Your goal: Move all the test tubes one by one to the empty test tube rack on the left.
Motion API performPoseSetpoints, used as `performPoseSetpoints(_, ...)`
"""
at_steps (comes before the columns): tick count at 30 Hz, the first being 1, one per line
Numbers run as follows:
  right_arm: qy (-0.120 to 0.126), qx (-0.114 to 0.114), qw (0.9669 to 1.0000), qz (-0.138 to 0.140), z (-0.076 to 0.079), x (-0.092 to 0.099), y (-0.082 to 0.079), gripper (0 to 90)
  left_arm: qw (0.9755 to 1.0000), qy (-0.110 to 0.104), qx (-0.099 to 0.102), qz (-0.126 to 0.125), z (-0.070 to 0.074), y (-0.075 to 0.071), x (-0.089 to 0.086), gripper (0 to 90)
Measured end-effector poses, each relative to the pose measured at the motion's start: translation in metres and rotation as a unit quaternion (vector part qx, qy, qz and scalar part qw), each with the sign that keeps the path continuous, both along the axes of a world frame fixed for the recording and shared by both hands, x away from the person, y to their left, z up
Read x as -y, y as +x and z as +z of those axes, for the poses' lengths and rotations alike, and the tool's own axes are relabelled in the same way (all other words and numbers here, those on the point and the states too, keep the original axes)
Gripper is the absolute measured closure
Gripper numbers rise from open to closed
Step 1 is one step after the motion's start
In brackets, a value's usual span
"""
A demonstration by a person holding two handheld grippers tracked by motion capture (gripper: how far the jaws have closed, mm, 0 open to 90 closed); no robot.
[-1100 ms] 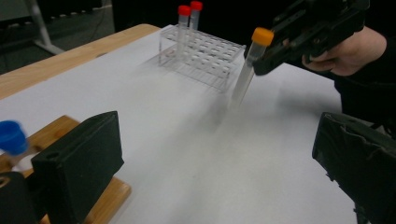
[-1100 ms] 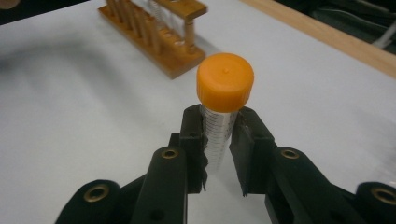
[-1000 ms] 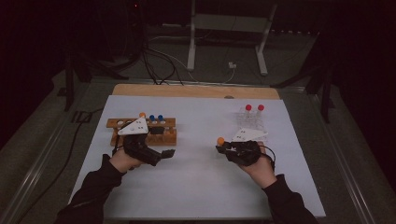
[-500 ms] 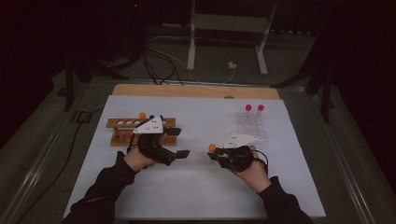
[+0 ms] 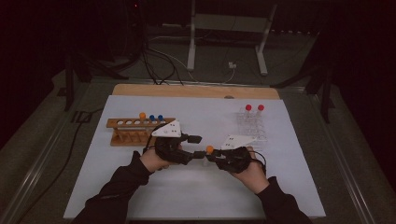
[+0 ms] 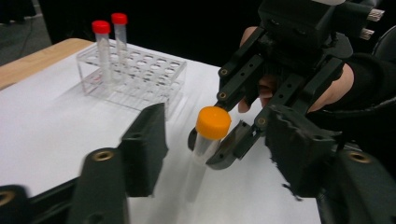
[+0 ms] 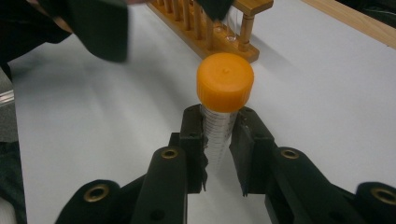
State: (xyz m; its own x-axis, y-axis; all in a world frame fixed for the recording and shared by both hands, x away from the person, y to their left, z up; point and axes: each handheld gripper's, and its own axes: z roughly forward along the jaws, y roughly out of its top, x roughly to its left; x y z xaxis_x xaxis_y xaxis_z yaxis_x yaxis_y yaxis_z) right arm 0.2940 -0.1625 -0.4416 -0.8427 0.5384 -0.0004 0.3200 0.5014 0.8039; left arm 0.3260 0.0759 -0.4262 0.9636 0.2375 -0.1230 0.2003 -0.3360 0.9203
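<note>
A clear tube with an orange cap (image 7: 225, 81) stands upright in my right gripper (image 7: 219, 123), whose jaws are shut on its body just under the cap. In the high view the tube (image 5: 209, 150) is held over the middle of the white mat, and my right gripper (image 5: 211, 157) reaches in from the right. My left gripper (image 5: 200, 146) faces it from the left. Its jaws have just been closing, with the orange-capped tube (image 6: 212, 123) between them. A gap remains on both sides, so the left gripper (image 6: 222, 140) stands open around the tube.
A wooden rack (image 5: 140, 130) at the mat's left holds one orange-capped and two blue-capped tubes. A clear plastic rack (image 5: 252, 125) at the right holds two red-capped tubes (image 6: 101, 28). The white mat (image 5: 187, 196) has free room toward the front edge.
My left hand has moved right from the wooden rack to the right gripper, and its jaws have narrowed around the orange-capped tube. The right gripper has shifted slightly left with the tube.
</note>
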Motion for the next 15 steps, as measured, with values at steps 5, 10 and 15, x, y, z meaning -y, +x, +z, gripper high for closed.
performPoseSetpoints(5,0.001,-0.001,1.0000,0.002,0.001,-0.001,-0.001,75.6,1.0000,0.006,0.001,0.001,-0.004,0.003,0.008,53.5)
performPoseSetpoints(10,0.002,0.001,1.0000,0.004,0.001,-0.001,-0.001,75.5,1.0000,0.009,0.001,0.000,-0.007,0.005,0.014,61.1)
performPoseSetpoints(15,0.002,0.000,1.0000,0.000,0.001,0.000,0.000,75.6,0.9999,0.012,0.003,-0.008,-0.007,0.005,0.018,69.5)
